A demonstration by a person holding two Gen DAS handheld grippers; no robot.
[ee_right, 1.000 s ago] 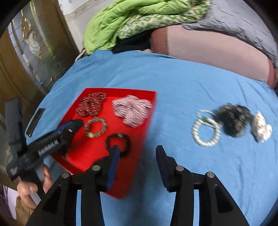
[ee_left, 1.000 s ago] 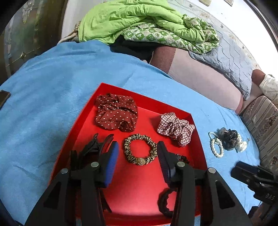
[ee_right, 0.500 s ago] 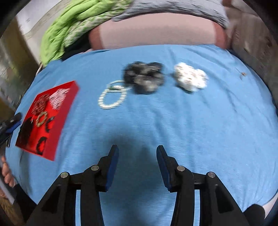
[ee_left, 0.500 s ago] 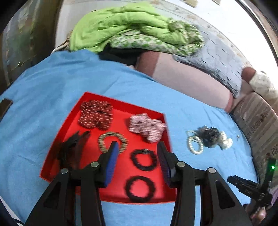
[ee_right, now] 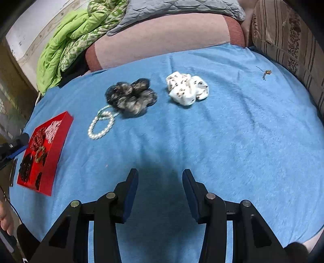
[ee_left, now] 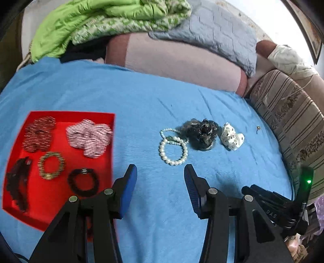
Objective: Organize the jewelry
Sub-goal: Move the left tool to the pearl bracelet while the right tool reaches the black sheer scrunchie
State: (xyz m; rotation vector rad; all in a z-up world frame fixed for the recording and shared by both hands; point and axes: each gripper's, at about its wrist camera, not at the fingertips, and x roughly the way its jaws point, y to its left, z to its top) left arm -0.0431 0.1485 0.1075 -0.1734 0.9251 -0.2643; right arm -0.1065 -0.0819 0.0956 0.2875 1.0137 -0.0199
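A red tray (ee_left: 110, 139) lies on the blue cloth (ee_left: 141, 105) at the left; it also shows in the right wrist view (ee_right: 60, 139). It holds a dark red dotted scrunchie (ee_left: 38, 133), a pink plaid scrunchie (ee_left: 90, 137), a leopard band (ee_left: 51, 164), a black band (ee_left: 83, 182) and a black clip (ee_left: 17, 182). On the cloth lie pearl bracelets (ee_left: 173, 148) (ee_right: 101, 125), a dark scrunchie (ee_left: 202, 133) (ee_right: 131, 97) and a white spotted scrunchie (ee_left: 231, 136) (ee_right: 187, 88). My left gripper (ee_left: 160, 172) is open and empty just before the pearls. My right gripper (ee_right: 160, 177) is open and empty over bare cloth.
A small earring-like piece (ee_right: 266, 72) lies far right on the cloth. Behind are a pink bolster (ee_left: 182, 60), a grey pillow (ee_left: 212, 30) and a green quilt (ee_left: 91, 18). A striped cushion (ee_left: 293, 121) bounds the right. The right gripper's body (ee_left: 279, 204) shows at lower right.
My left gripper has pulled back from over the tray and swung right toward the pearls. My right gripper has swung right, away from the tray, over open cloth. Both stayed open.
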